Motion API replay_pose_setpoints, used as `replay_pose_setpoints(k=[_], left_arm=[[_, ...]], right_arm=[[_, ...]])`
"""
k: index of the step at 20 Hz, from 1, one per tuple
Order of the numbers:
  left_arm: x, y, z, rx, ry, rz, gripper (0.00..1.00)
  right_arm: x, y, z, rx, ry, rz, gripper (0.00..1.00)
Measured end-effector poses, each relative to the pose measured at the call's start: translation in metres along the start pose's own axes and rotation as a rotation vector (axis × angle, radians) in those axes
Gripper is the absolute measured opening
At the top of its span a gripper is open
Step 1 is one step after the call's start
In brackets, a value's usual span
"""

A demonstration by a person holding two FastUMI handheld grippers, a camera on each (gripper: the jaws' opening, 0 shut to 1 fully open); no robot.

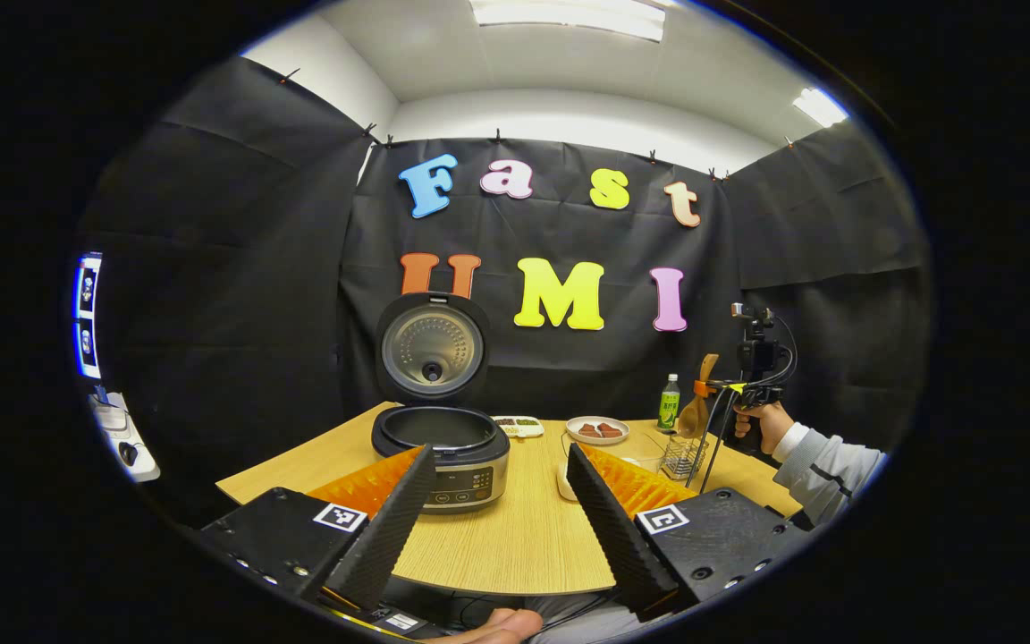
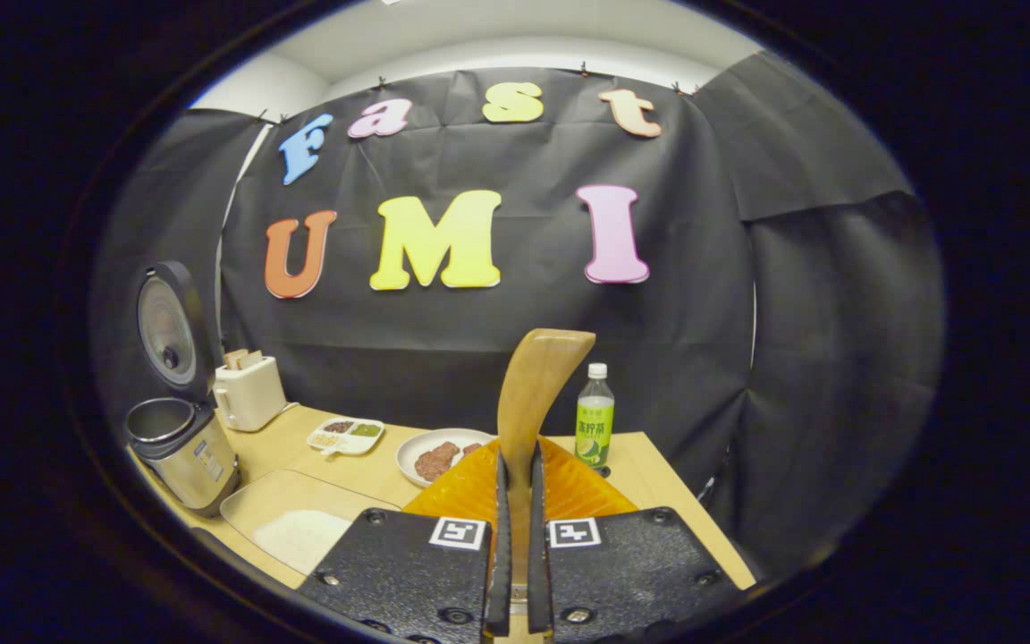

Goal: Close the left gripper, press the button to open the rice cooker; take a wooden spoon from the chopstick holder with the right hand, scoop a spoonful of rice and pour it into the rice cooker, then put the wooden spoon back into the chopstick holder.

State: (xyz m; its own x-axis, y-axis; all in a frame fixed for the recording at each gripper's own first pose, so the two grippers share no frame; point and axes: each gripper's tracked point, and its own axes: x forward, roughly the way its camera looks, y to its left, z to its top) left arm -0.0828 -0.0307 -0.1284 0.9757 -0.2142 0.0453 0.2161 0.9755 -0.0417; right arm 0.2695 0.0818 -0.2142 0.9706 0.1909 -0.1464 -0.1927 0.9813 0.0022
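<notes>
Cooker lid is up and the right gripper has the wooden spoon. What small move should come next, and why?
Probably carry the wooden spoon left and down toward the white rice in the tray. The right gripper is shut on the spoon's handle, the spoon sits above the chopstick holder, and the rice cooker stands open, so scooping looks like the step left.

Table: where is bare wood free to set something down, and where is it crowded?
Free: the table in front of the rice cooker, toward the near edge. Crowded: the right end, where tray, plate, chopstick holder and bottle stand close, and the divided dish behind the cooker.
</notes>
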Motion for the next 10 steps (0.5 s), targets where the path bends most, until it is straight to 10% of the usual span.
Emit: replay_pose_setpoints(k=[5, 10], left_arm=[[0.008, -0.008, -0.005, -0.003, 0.021, -0.012, 0.95], [0.012, -0.006, -0.002, -0.004, 0.030, -0.002, 0.94]], right_arm=[[0.014, -0.012, -0.030, 0.120, 0.057, -0.012, 0.16], [0.003, -0.019, -0.019, 0.202, 0.047, -0.051, 0.77]])
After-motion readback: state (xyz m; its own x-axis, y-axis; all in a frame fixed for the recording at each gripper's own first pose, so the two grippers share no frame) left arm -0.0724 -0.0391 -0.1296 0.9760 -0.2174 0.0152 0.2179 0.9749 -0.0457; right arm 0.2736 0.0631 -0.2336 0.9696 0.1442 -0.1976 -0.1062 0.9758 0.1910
